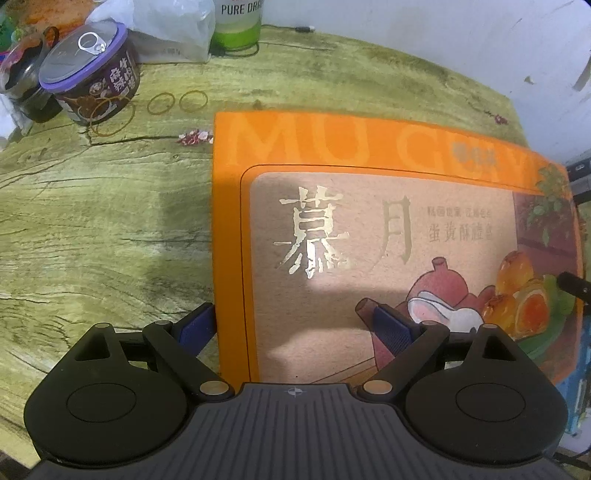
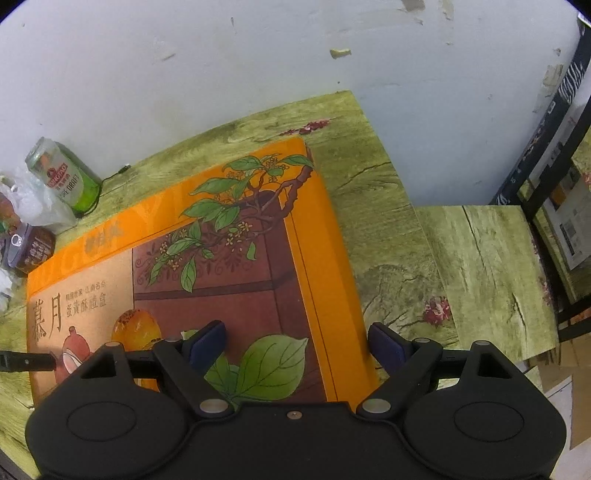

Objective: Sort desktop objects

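Observation:
A large flat orange gift box (image 1: 369, 221) with gold characters and painted pastries lies on the green wood-grain table (image 1: 92, 221). My left gripper (image 1: 295, 325) is open and straddles the box's left edge. One blue pad hangs beside the box's side and the other sits over its lid. In the right wrist view the same box (image 2: 221, 258) shows its leafy corner. My right gripper (image 2: 295, 345) is open and straddles the right edge, with one finger over the lid and one beyond the side. Nothing is clamped.
At the back left stand a purple-lidded can (image 1: 88, 74), a dark jar (image 1: 22, 81), a plastic bag (image 1: 166, 26) and a green beer can (image 2: 62, 173). Rubber bands (image 1: 160, 102) lie near the purple can. A lower green surface (image 2: 487, 277) adjoins the table's right side.

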Available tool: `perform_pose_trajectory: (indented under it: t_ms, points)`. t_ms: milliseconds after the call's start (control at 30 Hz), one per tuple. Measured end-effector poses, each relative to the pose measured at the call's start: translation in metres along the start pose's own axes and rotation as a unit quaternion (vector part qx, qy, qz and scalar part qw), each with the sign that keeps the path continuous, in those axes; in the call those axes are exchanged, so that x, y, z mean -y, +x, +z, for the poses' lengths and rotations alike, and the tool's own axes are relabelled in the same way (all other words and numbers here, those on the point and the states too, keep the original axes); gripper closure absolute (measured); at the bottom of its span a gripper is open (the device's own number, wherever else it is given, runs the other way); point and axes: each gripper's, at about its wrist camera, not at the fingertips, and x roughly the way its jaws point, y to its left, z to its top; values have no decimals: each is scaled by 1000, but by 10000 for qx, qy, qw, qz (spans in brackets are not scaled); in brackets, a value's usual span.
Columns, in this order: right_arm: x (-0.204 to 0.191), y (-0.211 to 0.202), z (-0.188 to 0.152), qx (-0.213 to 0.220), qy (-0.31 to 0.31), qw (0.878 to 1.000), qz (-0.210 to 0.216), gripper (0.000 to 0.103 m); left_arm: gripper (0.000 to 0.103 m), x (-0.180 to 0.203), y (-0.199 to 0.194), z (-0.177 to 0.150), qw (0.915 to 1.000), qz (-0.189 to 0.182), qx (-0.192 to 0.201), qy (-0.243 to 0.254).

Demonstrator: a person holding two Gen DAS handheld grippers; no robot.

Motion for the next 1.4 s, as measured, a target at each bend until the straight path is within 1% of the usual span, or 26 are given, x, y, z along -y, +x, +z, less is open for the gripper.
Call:
perform_pose_trajectory:
  t_ms: [267, 300, 333, 400, 467, 567, 700, 867, 1400]
  points:
    - [-9, -1, 2, 42, -178, 9998, -103, 19, 11, 3, -1, 2, 9996, 190, -205, -67]
    - [-9, 0, 3, 36, -180, 9998, -91, 18, 11, 3, -1, 2, 9995, 207, -227, -78]
    - [-9, 0, 3, 26, -180, 9998, -64, 15, 11, 4, -1, 2, 9994, 223, -243, -86]
    - [-11, 1, 3, 23, -233, 9997, -70, 15, 11, 4, -2, 2, 9992, 258, -269, -107]
    - [-13, 1, 2, 23, -304, 9995, -73, 13, 11, 5, -3, 2, 9992, 298, -262, -97]
    - [-13, 1, 2, -3, -355, 9994, 19, 13, 10, 6, -5, 4, 9988, 428, -221, -72]
    - [-16, 1, 1, -50, -411, 9991, 118, 13, 10, 2, -8, 7, 9987, 485, -166, -70]
    - [-15, 0, 1, -35, -391, 9991, 159, 13, 10, 6, -9, 8, 9988, 467, -133, -17]
    - [-9, -3, -1, -50, -372, 9992, 117, 13, 9, 13, -1, 7, 9984, 523, -208, 83]
